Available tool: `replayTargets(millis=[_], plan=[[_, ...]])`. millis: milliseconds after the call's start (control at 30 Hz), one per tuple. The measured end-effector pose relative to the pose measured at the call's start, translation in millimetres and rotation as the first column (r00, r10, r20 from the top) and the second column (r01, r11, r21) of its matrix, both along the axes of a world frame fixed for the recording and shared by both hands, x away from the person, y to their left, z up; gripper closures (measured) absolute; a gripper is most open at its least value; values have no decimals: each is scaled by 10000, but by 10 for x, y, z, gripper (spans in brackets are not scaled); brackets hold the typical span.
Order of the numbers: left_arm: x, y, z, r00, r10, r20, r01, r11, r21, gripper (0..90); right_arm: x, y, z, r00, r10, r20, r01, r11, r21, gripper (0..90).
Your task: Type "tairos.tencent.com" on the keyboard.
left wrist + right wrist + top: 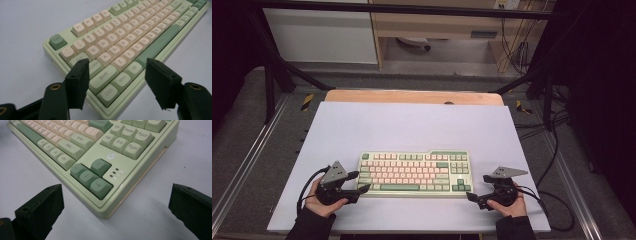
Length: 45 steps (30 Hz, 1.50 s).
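tongs [363,181] flanking keyboard [414,173], white tabletop [412,125], perhaps carpet

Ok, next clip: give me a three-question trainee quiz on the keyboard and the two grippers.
1. True or false: the keyboard lies flat on the white table.
2. Which keyboard corner does the left gripper straddle? A) near left B) far right C) far left
3. Fill in: the right gripper stands wide open, apart from the near right corner, beside the green ____ keys.

Key: 1 true; 2 A; 3 arrow. The left gripper's jaws sit either side of the Ctrl corner, pads not pressing.
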<state>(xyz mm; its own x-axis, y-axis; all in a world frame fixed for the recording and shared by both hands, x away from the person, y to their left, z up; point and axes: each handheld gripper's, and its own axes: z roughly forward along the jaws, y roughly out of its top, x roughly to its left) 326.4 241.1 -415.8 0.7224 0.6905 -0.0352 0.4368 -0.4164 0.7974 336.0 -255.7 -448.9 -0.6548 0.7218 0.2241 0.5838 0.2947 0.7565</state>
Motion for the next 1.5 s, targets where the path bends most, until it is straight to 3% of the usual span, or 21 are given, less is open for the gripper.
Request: replayTargets(millis=[267, 433, 767, 1000, 1200, 1500], plan=[[25, -123, 28, 9999, -27, 114, 25, 9999, 132, 498, 1, 4, -6, 10000, 24, -18, -24, 10000, -40, 5], [48, -163, 31, 10000, -3, -20, 3, 9999, 144, 586, 0, 5, -6, 10000, 22, -38, -22, 10000, -49, 5], [136, -187, 48, 9985, 43, -551, -68, 9990, -451, 748, 0, 3, -5, 10000, 45, -18, -45, 10000, -52, 5], [161, -232, 59, 9986, 160, -509, -180, 9991, -384, 834, -2, 6, -5, 10000, 34, -49, -35, 10000, -19, 5], [192, -307, 70, 9988, 147, -464, -164, 9992, -367, 895, -2, 6, -5, 10000, 34, -50, -34, 10000, -9, 5], [248, -466, 79, 9990, -12, -444, 0, 9997, -253, 900, -1, 6, -6, 10000, 55, -36, -56, 10000, -31, 5]])
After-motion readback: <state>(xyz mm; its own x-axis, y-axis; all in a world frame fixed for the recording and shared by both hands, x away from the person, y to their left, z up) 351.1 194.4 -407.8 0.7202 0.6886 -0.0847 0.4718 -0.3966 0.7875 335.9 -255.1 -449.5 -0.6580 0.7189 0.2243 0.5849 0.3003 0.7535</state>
